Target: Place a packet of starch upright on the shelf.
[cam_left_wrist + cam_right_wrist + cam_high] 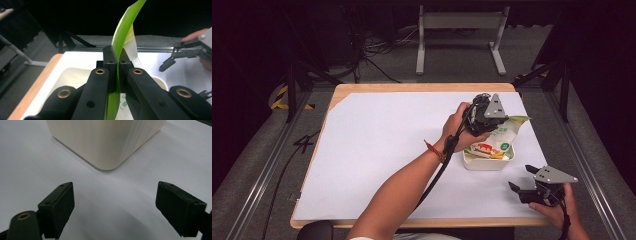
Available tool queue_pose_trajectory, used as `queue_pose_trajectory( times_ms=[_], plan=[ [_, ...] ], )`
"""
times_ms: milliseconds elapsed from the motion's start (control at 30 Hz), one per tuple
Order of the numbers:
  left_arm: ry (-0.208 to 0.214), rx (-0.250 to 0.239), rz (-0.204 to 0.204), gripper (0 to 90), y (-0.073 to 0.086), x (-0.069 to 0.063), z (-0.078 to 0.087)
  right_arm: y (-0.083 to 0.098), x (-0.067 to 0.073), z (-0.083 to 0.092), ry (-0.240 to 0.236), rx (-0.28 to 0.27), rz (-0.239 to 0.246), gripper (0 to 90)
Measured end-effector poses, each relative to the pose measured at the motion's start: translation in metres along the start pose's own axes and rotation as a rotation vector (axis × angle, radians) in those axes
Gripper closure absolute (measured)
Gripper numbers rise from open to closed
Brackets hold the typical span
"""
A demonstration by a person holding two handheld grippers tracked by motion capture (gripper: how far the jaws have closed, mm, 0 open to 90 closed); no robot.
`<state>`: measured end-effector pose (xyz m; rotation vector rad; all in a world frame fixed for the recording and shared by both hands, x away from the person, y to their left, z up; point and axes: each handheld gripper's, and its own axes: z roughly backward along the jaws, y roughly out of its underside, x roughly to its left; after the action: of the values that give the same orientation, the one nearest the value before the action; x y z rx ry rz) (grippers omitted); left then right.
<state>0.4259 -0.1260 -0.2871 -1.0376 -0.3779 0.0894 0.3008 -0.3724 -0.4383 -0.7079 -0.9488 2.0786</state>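
Note:
A cream rectangular tub [488,163] stands on the white sheet at the right of the table, with a printed packet [486,150] lying inside it. My left gripper [487,116] hovers over the tub's far side, shut on a green and white pouch [508,131] that it holds by the edge. Seen from the left gripper view, the pouch [123,32] rises edge-on from between the closed jaws above the tub [72,77]. My right gripper [524,179] stands open near the table's front right corner, its jaws pointing at a corner of the tub [107,142] and empty.
A large white sheet [387,150] covers most of the wooden table [362,88]. Metal rails run along both sides of the table. A white stand [459,30] and cables sit on the floor behind it.

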Motion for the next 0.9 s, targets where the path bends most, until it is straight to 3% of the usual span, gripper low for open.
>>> queue_pose_trajectory(
  times_ms=[167, 200, 267, 500, 833, 900],
  plan=[
    [0.015, -0.014, 0.0, 89.7, 0.002, 0.001, -0.003, 0.0, 0.0, 0.0, 0.0, -0.003, -0.002, 15.3],
    [0.038, -0.018, 0.015, 89.7, 0.005, 0.001, -0.006, 0.0, 0.0, 0.0, -0.001, -0.002, -0.003, 15.3],
    [0.045, -0.02, 0.004, 89.8, 0.006, 0.0, -0.007, 0.0, 0.0, 0.0, -0.001, -0.001, -0.001, 15.3],
    [0.053, -0.054, 0.021, 89.7, 0.01, -0.002, -0.007, 0.0, 0.0, 0.001, 0.001, -0.003, 0.001, 15.3],
    [-0.001, -0.032, 0.025, 89.8, -0.002, -0.005, -0.004, 0.0, 0.0, 0.0, 0.001, 0.001, 0.001, 15.3],
    [-0.006, -0.051, 0.083, 89.8, 0.002, -0.002, -0.008, 0.0, 0.0, 0.0, 0.001, 0.001, -0.001, 15.3]
  ],
)
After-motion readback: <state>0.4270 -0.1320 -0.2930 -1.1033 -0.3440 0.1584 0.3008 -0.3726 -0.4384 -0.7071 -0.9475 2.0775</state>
